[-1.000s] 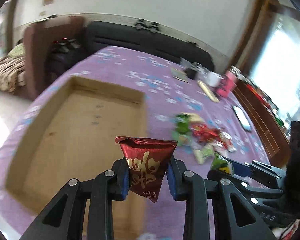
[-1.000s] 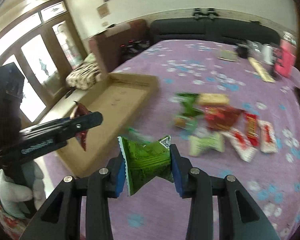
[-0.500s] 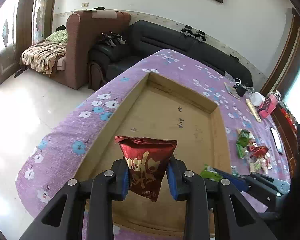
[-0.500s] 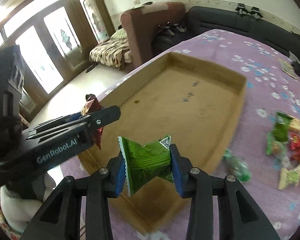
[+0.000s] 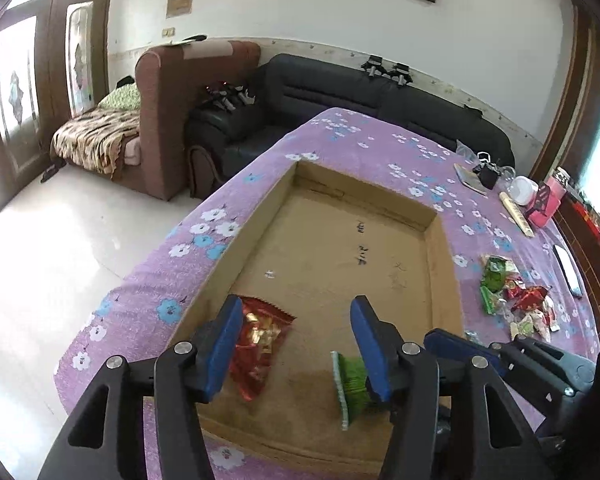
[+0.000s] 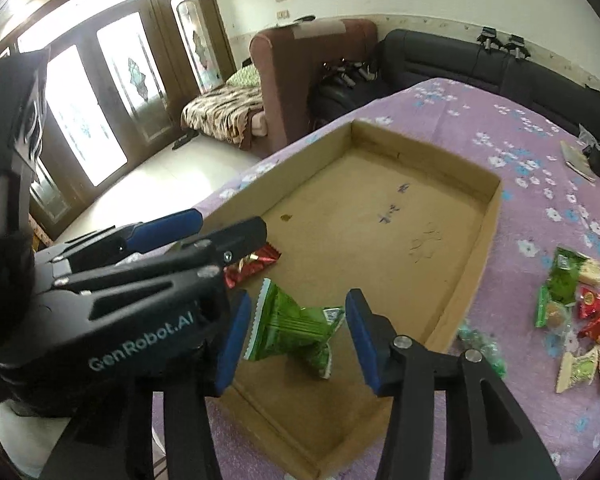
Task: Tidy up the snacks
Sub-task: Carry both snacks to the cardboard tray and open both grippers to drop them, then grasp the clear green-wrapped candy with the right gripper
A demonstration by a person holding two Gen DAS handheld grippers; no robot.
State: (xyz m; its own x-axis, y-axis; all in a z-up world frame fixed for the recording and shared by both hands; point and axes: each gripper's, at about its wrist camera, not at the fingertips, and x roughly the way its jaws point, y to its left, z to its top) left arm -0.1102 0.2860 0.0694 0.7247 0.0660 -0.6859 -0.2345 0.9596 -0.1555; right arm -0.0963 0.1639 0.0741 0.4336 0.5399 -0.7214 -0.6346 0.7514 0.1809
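A shallow cardboard box [image 5: 432, 248] [image 6: 476, 256] lies on the purple flowered table. A red snack packet [image 5: 260, 340] [image 6: 256, 262] lies in its near left part. A green snack packet [image 5: 350, 384] [image 6: 296, 326] lies in its near part, to the right of the red one. My left gripper [image 5: 294, 340] is open above the box, the red packet by its left finger. My right gripper [image 6: 296, 334] is open, with the green packet loose between its fingers. The left gripper's body [image 6: 112, 312] fills the left of the right wrist view.
A pile of loose snack packets [image 5: 516, 300] [image 6: 576, 312] lies on the table right of the box. A clear wrapped sweet [image 6: 480, 344] lies beside the box wall. Cups, a pink box and a stick-shaped pack [image 5: 516, 208] stand at the far right. Sofas stand behind the table.
Both grippers have opened over the box. The red packet and the green packet have dropped from the fingers into the box's near part.
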